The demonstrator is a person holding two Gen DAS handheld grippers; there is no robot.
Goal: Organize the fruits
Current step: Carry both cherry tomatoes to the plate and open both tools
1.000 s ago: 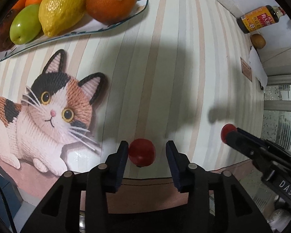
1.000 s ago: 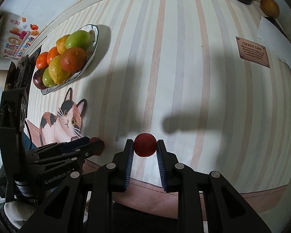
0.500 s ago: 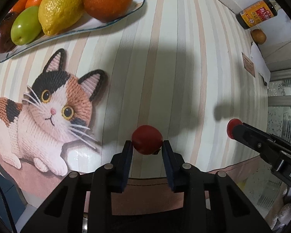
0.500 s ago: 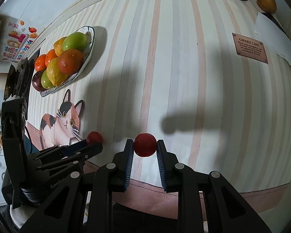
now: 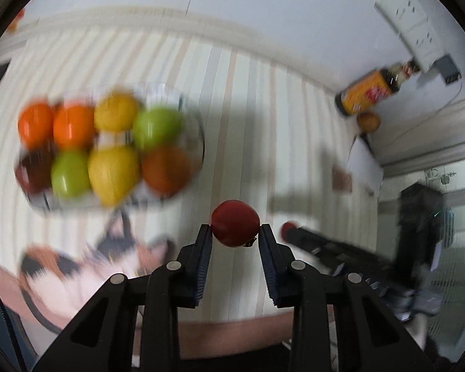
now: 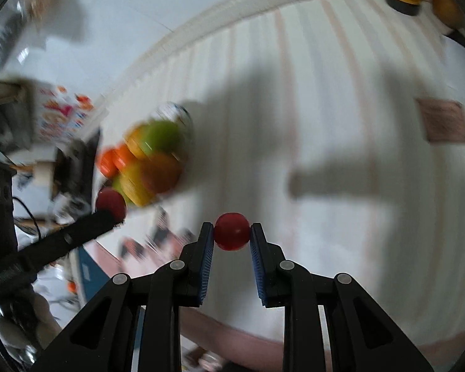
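Left gripper (image 5: 235, 239): two matte black plastic fingers, each faced on the inner side with a ribbed blue pad (image 5: 204, 266). Behind the pads, angular black linkage arms with triangular cut-outs. Four round silver screw heads (image 5: 174, 265) sit on the arm joints.

Right gripper (image 6: 232, 238): same build, black fingers, ribbed blue pads (image 6: 206, 266), four silver screws (image 6: 176, 265), triangular cut-outs behind them. Edges sharp despite blurred surroundings.
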